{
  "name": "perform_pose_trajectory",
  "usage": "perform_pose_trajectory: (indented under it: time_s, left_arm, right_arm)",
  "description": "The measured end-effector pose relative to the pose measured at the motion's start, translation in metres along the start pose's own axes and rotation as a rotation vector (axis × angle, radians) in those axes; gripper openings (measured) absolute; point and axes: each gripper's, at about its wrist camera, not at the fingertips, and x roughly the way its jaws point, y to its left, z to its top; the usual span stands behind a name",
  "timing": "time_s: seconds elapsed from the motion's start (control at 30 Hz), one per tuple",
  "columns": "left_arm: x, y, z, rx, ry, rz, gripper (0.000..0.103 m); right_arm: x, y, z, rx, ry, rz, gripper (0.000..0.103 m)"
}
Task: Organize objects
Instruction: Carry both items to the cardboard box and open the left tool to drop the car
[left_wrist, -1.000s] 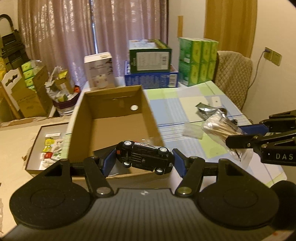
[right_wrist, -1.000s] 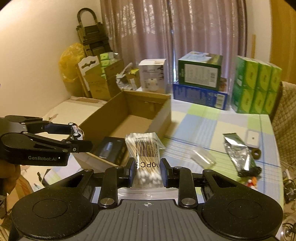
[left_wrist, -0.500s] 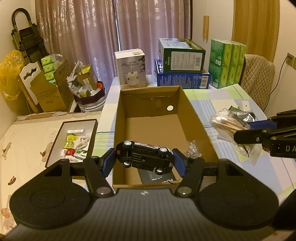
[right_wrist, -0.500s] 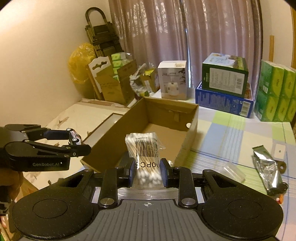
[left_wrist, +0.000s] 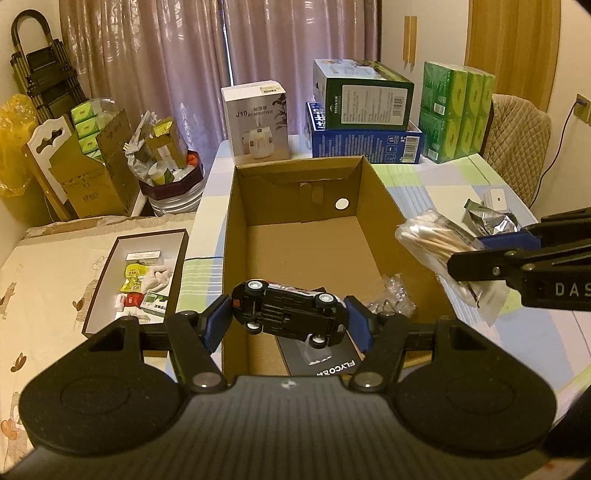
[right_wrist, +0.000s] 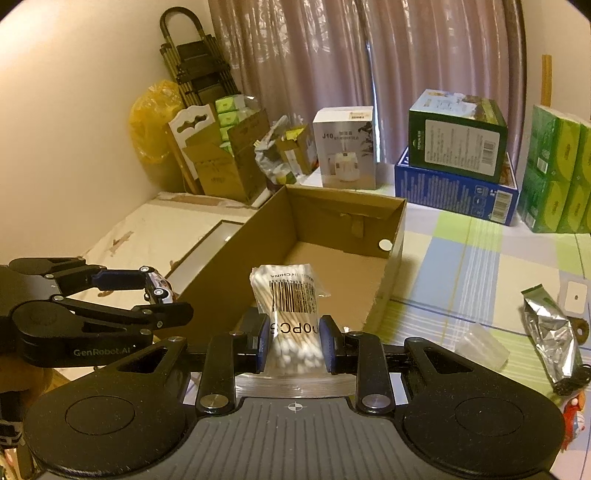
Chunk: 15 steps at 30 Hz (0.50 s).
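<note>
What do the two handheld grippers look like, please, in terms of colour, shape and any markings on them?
Both are matte black, with jointed linkage arms fastened by silver screws and blue pads lining the fingers. Seen from its own camera, the left gripper has a ribbed body flanked by two round discs; the right gripper is built the same. White lettering reads "GenRobot.AI" on the left one's side and "DAS" on the right's. No cables show.

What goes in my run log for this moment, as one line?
left gripper: holds toy car | right gripper: holds cotton swab bag | both over cardboard box
</note>
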Motion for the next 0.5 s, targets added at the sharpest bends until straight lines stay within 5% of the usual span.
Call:
perform_pose_trajectory:
  time_s: [0.27,0.37,0.5]
  left_arm:
    - [0.018,0.000,0.006,-0.006,0.012,-0.005,0.062]
    - [0.025,0.002,0.007,-0.021,0.003,-0.003,0.082]
    - [0.029,0.004,0.006,-0.025,0.006,0.004,0.083]
  right_arm:
    - [0.013,-0.006,0.000,0.022,0.010,-0.002,0.026]
    - [0.016,-0.010,0.001,0.036,0.010,-0.003,0.026]
    - [0.016,-0.013,0.001,0.046,0.006,-0.002,0.026]
